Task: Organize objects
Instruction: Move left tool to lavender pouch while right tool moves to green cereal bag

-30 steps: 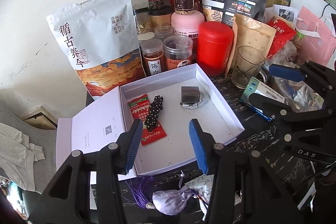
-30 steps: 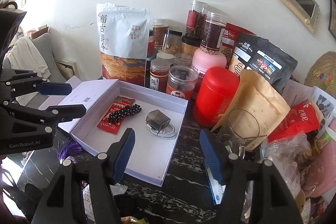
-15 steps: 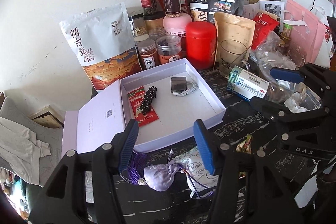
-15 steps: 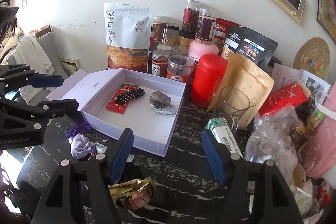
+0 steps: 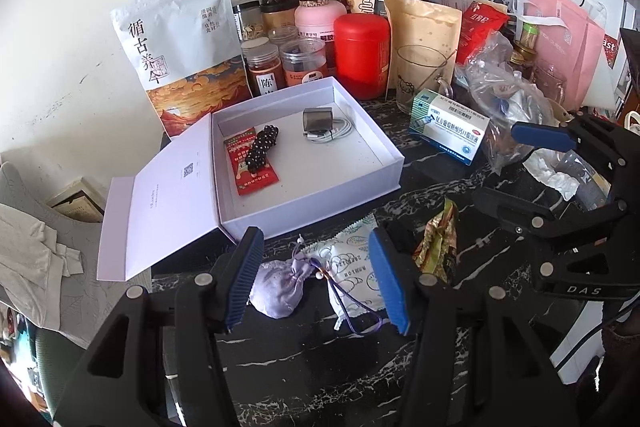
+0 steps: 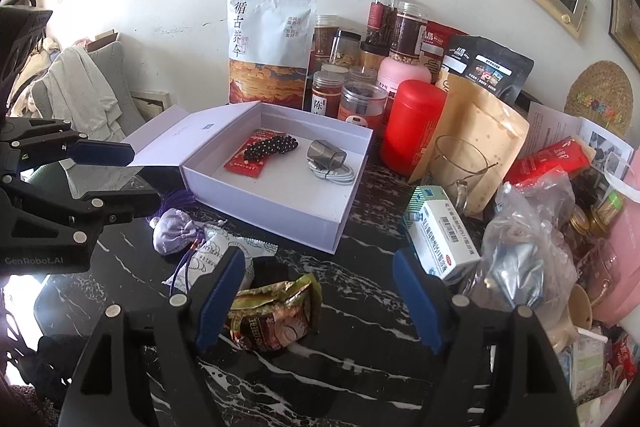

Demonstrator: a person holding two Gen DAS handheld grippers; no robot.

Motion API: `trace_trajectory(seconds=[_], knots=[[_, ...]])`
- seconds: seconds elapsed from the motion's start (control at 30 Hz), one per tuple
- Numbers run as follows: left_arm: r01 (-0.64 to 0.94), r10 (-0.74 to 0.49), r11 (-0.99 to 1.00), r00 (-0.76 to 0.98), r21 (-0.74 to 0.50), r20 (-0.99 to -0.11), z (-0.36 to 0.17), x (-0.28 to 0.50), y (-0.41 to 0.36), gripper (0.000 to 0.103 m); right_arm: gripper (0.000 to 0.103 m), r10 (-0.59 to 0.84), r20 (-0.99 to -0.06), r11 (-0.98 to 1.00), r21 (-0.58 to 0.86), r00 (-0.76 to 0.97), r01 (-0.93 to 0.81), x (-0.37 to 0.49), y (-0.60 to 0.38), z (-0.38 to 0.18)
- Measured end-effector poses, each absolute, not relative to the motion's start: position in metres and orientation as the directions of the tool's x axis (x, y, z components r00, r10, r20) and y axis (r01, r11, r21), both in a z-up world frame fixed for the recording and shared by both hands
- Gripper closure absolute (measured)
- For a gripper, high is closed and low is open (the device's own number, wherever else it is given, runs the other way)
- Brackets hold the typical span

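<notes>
pouch [image 5: 280,285] soft, light, between open left fingers [image 5: 244,279]; pinch belly | wrapper [image 6: 274,311] crinkly, between right fingers [image 6: 218,301], just opening wider, empty

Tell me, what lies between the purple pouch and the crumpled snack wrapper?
A white sachet lies between the pouch and the wrapper, the pouch's cord draped over it. The left wrist view shows this best.
</notes>
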State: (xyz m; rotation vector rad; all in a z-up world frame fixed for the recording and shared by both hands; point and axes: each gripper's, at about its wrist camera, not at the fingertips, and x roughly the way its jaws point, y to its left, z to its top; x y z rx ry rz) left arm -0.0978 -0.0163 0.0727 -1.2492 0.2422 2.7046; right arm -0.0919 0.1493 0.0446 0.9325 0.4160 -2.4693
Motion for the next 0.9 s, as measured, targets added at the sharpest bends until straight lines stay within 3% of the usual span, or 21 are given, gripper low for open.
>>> trace_trajectory(seconds=[0.37,0.47,0.9], knots=[[-0.192,0.064,-0.979,-0.628,0.075,-0.776,0.048,-0.077,-0.020,0.048,0.020,-0.333,-0.708,-0.835,-0.085,-0.622,0.544,-0.075,0.153,0.019],[-0.187,0.067,-0.980,-0.619,0.065,-0.782,0.039,-0.074,-0.022,0.048,0.008,-0.350,-0.709,-0.822,-0.081,-0.612,0.564,-0.071,0.152,0.013],[-0.177,0.068,-0.983,-0.603,0.050,-0.795,0.007,-0.080,-0.030,0.048,0.006,-0.421,-0.704,-0.796,-0.016,-0.572,0.606,-0.076,0.149,-0.019]])
